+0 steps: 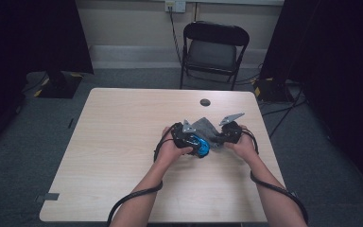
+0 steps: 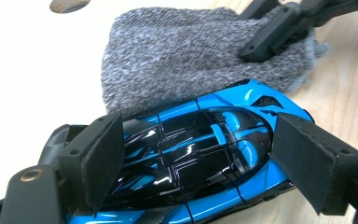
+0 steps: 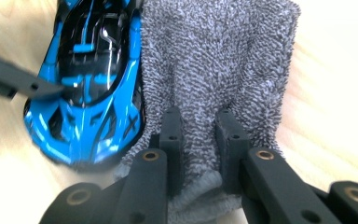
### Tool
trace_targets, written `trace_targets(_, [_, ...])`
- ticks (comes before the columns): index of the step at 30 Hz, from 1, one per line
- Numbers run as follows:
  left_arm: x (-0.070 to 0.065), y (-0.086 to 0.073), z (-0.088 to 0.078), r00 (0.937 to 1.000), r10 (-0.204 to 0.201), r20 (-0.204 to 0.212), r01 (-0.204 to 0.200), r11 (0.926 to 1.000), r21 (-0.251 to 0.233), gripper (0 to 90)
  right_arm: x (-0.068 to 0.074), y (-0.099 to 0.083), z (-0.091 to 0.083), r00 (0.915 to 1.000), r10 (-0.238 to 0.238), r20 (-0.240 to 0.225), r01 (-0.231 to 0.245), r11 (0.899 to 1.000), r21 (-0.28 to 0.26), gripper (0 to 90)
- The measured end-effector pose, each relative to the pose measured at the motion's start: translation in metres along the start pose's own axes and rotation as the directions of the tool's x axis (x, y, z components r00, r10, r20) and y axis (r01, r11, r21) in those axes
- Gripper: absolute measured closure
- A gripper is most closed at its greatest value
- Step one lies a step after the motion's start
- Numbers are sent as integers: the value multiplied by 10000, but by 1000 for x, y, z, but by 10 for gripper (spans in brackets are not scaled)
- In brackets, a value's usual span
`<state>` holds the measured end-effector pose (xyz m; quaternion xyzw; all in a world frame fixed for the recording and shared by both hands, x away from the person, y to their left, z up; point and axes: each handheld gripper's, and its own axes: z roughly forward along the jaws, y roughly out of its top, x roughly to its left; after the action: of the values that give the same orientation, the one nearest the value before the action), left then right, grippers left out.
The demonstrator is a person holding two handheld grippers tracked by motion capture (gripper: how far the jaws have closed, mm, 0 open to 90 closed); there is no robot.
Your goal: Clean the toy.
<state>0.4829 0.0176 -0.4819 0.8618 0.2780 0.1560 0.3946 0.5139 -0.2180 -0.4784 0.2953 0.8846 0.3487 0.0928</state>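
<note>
Looking down from the high view, we see a pale wooden table (image 1: 123,156) with both hands working near its middle, a folding chair (image 1: 213,49) standing beyond its far edge. The left gripper (image 2: 198,163) has its jaws set wide and clamped across a blue and black toy car (image 2: 200,154), one pad on each flank of the body, the car resting on the table. The right gripper (image 3: 199,140) has its jaws drawn nearly together, pinching a fold at the edge of a grey cloth (image 3: 219,60). In the left gripper view we find the cloth lying flat just behind the car and touching its side. In the right gripper view the cloth lies alongside the car, its edge against the car's flank. A round hole (image 1: 205,102) marks the table's far side.
</note>
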Motion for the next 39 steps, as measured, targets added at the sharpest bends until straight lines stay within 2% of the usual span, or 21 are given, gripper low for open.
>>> trace_targets(24, [0,1,0,10000,-11,-31,12,10000,64,169,5,-22,-19,9999,109,-26,-109,9999,-134,761])
trace_targets(39, [0,1,0,10000,16,-44,-16,10000,88,169,11,-43,-38,9999,100,-34,-100,9999,-55,760])
